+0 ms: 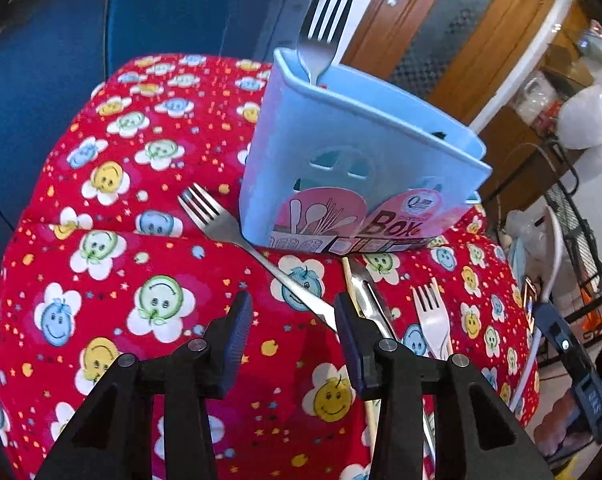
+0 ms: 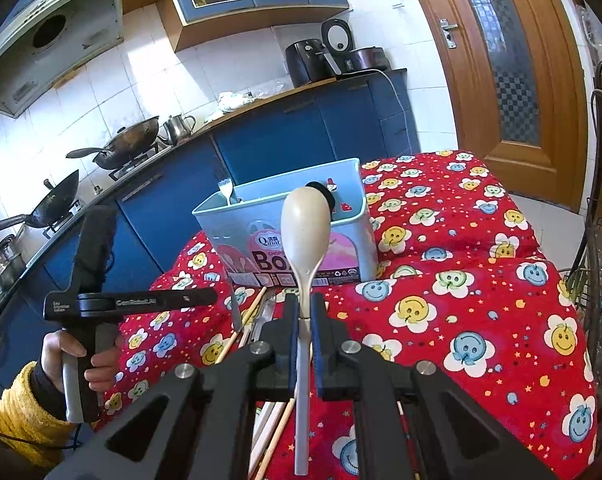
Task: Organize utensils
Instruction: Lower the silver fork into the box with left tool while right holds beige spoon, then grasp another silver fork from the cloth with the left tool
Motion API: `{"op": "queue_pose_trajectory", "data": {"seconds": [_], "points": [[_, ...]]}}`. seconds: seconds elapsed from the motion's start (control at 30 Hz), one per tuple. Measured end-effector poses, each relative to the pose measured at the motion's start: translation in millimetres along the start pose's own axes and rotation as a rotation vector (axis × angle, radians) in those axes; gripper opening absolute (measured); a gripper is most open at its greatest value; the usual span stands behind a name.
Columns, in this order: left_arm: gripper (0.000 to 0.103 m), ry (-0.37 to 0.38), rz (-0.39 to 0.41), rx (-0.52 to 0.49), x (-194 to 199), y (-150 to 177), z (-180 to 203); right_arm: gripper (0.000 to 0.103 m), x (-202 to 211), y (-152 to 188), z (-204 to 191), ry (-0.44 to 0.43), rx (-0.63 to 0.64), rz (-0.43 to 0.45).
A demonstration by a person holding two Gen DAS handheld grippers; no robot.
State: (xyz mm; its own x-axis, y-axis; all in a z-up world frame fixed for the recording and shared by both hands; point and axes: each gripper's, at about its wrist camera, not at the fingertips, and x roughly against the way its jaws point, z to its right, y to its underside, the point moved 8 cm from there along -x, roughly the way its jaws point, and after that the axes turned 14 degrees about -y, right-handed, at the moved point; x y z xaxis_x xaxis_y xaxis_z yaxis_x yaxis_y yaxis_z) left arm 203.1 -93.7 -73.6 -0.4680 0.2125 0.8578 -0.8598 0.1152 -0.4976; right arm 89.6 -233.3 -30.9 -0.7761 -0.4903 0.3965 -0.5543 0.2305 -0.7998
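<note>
Left wrist view: we're hovering our half-open, empty left gripper [image 1: 293,320] over a steel fork [image 1: 237,232], one fork [image 1: 321,28] standing in the pale blue plastic box [image 1: 353,168] while our right gripper [image 2: 304,316] is clamping a cream plastic spoon [image 2: 305,236].

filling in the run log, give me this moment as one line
left claw: open, above metal fork on cloth | right claw: shut on beige spoon | blue box: one fork standing inside

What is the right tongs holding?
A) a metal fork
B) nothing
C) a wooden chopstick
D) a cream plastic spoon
D: in the right wrist view the right tongs are shut on the handle of the cream plastic spoon, its bowl sticking up before the light blue plastic utensil box.
</note>
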Motion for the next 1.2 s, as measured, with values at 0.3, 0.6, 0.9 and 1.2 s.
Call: {"op": "queue_pose_trajectory", "data": {"seconds": [0.3,0.6,0.9,1.2], "points": [[0.043,-0.023,-0.166,0.042,-20.9,-4.4,12.3,0.008,7.1,-1.8,9.9,-0.012,-0.011,0.02],[0.035,-0.17,-0.207,0.005,-27.6,-4.9,22.1,0.008,13.7,-2.7,17.9,-0.027,-0.029,0.043],[0.011,-0.186,-0.214,0.0,-15.2,5.0,1.5,0.008,18.6,-4.8,16.8,-0.042,-0.03,0.061],[0.004,-0.158,-0.232,-0.034,11.5,32.2,-17.0,0.008,16.8,-5.3,15.3,-0.041,-0.026,0.056]]}}
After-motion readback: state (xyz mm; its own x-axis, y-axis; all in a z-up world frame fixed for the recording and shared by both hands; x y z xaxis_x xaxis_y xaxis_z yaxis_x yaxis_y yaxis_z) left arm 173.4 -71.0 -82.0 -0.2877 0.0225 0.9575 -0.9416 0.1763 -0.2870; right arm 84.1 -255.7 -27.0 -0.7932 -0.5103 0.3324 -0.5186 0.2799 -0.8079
